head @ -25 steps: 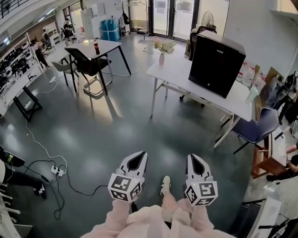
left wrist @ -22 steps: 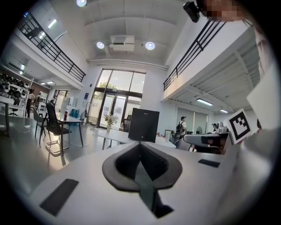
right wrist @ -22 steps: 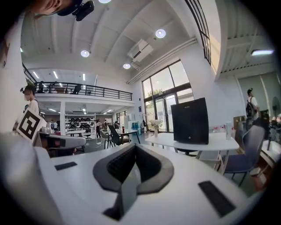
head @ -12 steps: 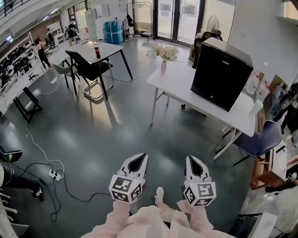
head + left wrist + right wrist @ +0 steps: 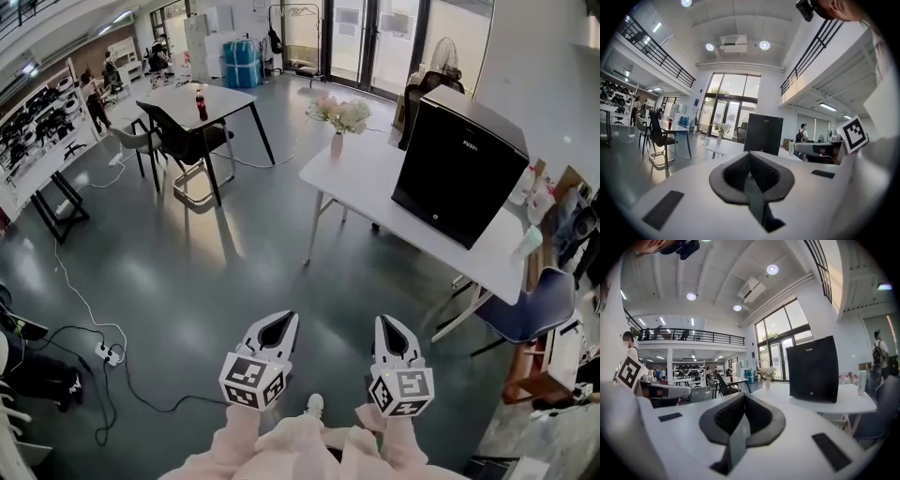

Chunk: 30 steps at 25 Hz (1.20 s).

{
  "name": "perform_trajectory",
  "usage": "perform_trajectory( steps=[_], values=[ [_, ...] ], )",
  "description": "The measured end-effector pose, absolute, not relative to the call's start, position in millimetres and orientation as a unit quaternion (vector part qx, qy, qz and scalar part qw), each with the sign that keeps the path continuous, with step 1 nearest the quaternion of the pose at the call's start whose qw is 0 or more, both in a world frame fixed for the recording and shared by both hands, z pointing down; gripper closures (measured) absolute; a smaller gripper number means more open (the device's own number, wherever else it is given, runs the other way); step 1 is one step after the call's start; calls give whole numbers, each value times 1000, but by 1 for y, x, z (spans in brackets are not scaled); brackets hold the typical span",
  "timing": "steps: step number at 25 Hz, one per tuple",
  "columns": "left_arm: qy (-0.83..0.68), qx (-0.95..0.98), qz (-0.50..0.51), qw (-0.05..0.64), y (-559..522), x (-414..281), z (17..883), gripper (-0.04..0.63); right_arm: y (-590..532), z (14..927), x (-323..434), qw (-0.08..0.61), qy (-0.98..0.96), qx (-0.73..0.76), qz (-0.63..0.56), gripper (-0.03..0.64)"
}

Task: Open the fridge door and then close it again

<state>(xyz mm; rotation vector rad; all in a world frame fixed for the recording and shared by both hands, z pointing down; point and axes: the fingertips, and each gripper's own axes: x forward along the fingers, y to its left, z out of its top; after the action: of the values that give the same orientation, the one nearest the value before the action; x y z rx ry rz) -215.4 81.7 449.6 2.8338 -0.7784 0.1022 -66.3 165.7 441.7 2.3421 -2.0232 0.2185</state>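
Two white, smooth-shelled tools: left gripper (image 5: 278,319) and right gripper (image 5: 390,323), dark ribbed jaws pressed together, nothing between. Fridge (image 5: 459,164): matte black box, door shut, toward the right end of the white rectangular table (image 5: 361,178), well apart from both.

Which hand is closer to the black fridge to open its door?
Right, probably. The black fridge stands on the white table ahead to the right, nearer the right gripper than the left gripper. Both are shut, empty, and far off.
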Motion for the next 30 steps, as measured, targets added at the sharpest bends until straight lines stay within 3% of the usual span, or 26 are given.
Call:
perform_trajectory(
  steps=[17,30],
  values=[
    [-283,955,23,89,17,-158,451,584,94,440,-6,20,-670,740,52,606],
    [-287,952,24,101,-4,-164,465,584,84,458,-11,25,-665,743,68,606]
  ],
)
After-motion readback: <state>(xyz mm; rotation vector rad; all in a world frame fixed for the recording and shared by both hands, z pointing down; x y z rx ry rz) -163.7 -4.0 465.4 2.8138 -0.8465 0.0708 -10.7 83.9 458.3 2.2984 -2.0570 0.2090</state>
